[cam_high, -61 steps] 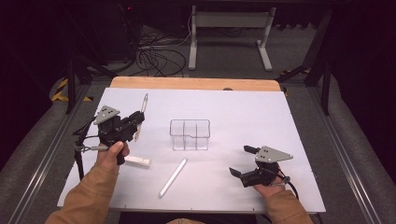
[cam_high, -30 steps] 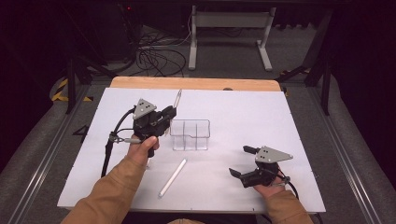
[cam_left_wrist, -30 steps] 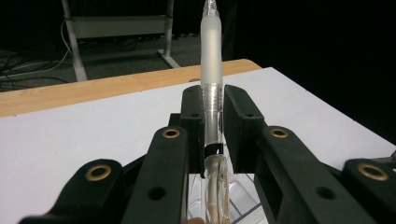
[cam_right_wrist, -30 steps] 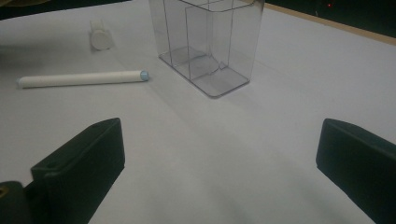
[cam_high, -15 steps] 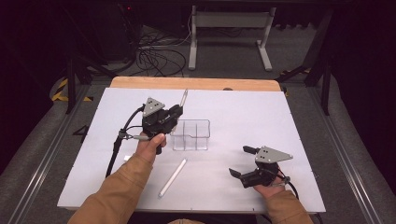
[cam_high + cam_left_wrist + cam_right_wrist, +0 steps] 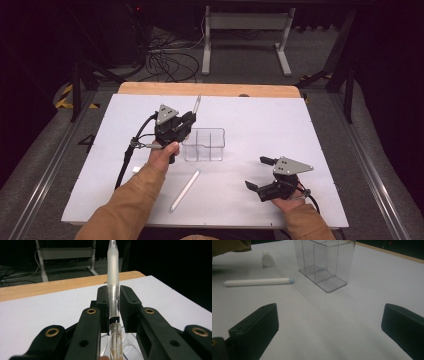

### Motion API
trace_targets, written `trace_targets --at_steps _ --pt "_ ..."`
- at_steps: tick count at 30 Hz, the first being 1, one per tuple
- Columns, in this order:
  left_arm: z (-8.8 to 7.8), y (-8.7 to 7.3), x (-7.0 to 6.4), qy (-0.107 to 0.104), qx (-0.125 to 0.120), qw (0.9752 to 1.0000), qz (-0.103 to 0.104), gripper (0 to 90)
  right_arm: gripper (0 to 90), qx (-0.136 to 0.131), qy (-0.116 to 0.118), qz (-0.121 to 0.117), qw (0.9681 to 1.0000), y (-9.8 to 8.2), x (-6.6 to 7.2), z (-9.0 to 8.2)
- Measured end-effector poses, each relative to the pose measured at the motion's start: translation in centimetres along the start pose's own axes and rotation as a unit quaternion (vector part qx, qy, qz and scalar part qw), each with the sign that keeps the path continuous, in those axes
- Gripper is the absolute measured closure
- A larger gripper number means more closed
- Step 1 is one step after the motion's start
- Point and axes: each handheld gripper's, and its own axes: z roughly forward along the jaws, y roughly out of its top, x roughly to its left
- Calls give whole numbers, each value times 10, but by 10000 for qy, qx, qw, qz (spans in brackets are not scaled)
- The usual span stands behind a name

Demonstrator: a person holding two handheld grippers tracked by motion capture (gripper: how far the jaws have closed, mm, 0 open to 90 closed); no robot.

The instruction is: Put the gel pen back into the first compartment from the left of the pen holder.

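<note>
The left gripper (image 6: 186,121) squeezes a pen (image 6: 112,277) at the clear box's (image 6: 205,145) ten o'clock; tilted, it may miss. The right gripper (image 6: 260,174) is wide open, empty.

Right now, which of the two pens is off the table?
The clear pen, clamped in the left gripper beside the clear organizer. The white pen lies flat on the table.

The pen (image 6: 112,270) has a frosted plastic barrel, and the organiser (image 6: 204,145) is clear, glossy plastic. The table (image 6: 300,135) looks matt white, edged with bare wood.
</note>
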Motion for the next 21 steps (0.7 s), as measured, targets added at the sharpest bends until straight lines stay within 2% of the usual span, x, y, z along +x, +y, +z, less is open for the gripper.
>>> trace_targets --at_steps 5,13,18,21 --pt "1 -2 2 -21 32 10000 -6 783 17 0 7 -2 10000 0 0 0" --pt "3 -7 4 58 166 9998 -25 780 17 0 5 2 10000 0 0 0" --pt "0 -10 4 68 181 9998 31 778 17 2 9 3 10000 0 0 0" --pt "-2 -10 4 16 174 9998 75 733 17 3 8 4 10000 0 0 0"
